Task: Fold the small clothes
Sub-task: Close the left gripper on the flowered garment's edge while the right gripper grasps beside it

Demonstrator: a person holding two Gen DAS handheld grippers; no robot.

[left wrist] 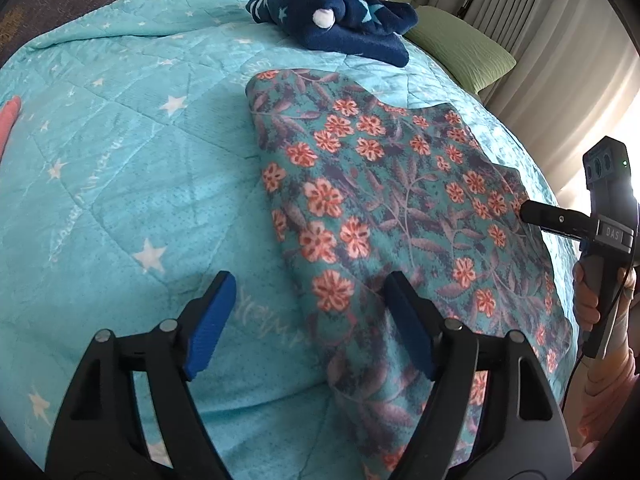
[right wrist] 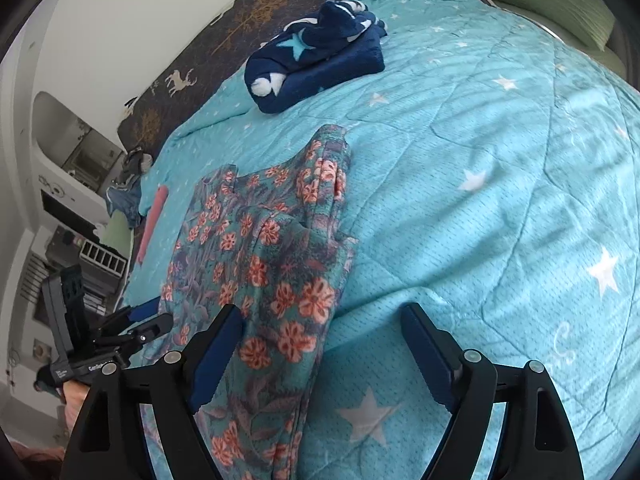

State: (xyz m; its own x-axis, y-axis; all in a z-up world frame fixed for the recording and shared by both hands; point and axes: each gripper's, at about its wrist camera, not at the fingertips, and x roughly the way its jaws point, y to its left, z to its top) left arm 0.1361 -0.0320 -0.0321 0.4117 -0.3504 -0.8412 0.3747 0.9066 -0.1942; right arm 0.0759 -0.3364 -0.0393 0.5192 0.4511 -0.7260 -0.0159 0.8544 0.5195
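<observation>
Bed with a turquoise star-print quilt

The quilt (left wrist: 120, 168) covers the bed. A floral garment (left wrist: 384, 184) lies flat on it, its near edge passing between the left gripper's fingers and running ahead of them. Far beyond the fingertips sits a navy star-print bundle (left wrist: 340, 24); a green pillow (left wrist: 464, 46) lies to the right of it.

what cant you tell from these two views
- Floral garment: near end leaves the bottom edge in both wrist views, so its full shape is unknown.
- Navy star garment: bundled up; type unclear.
- Pink item: cut off by the left wrist view's left edge.
</observation>
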